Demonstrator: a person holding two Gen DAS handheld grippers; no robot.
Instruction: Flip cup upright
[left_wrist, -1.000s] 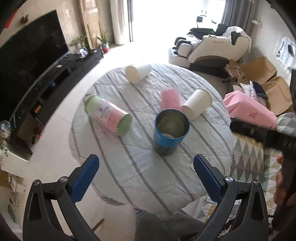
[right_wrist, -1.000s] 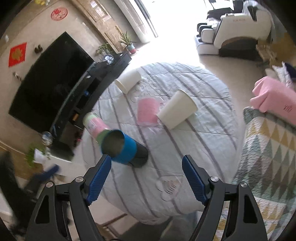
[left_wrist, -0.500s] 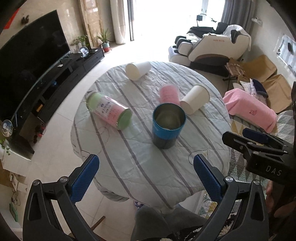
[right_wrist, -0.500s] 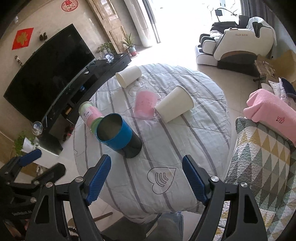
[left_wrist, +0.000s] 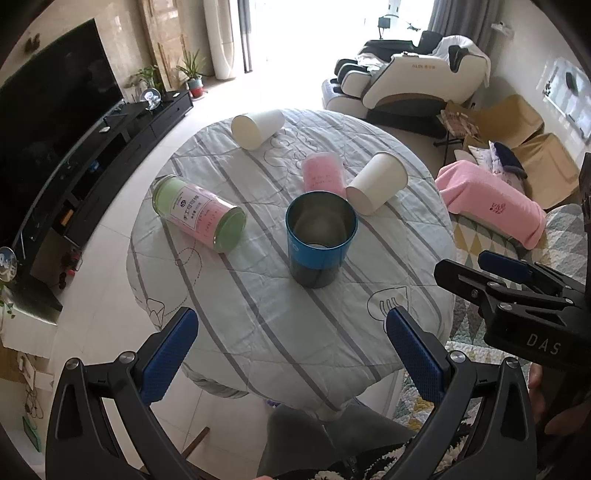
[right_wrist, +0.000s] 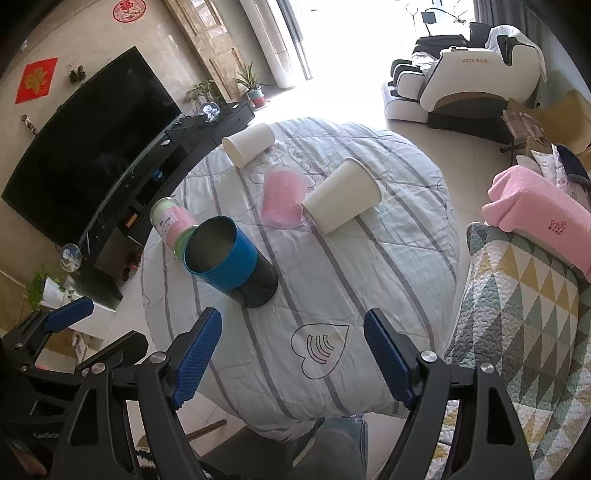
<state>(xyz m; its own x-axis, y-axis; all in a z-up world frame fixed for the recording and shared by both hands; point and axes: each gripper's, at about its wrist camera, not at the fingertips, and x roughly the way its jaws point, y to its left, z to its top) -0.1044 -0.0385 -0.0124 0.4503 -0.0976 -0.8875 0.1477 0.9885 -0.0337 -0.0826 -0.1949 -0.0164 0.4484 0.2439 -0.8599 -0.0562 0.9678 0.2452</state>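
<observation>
Both of your grippers hang back over the near edge of the surface (left_wrist: 258, 332), the left gripper (left_wrist: 291, 354) and the right gripper (right_wrist: 293, 354) each with jaws spread wide and nothing between them.

The blue tin (left_wrist: 320, 240) stands upright near the middle, mouth up; its inside looks bare metal, apparently empty. Everything else lies on its side: the near white cup (left_wrist: 376, 182) just beyond the tin to the right, the pink cup (left_wrist: 322, 173) beside it and close to touching, the far white cup (left_wrist: 257, 127) at the back edge, and the green-and-pink canister (left_wrist: 199, 214) to the left. None shows any contents, though you cannot see into the cups from here.

Which cup you are meant to right is not settled; the near white one is the closest to your right gripper.

Risks, as I judge them:
- Paper walls are thin, so squeezing hard would likely crush the rim.
- A lying cup can roll on its taper; a nudge from one jaw before the other lands would send it off.
- The pink cup sits right alongside, so a wide approach may knock it.
- The cloth looks soft and rumpled, so a cup set down off-level may tip again.
- The tin stands in your reach path; clip it and it topples.
</observation>
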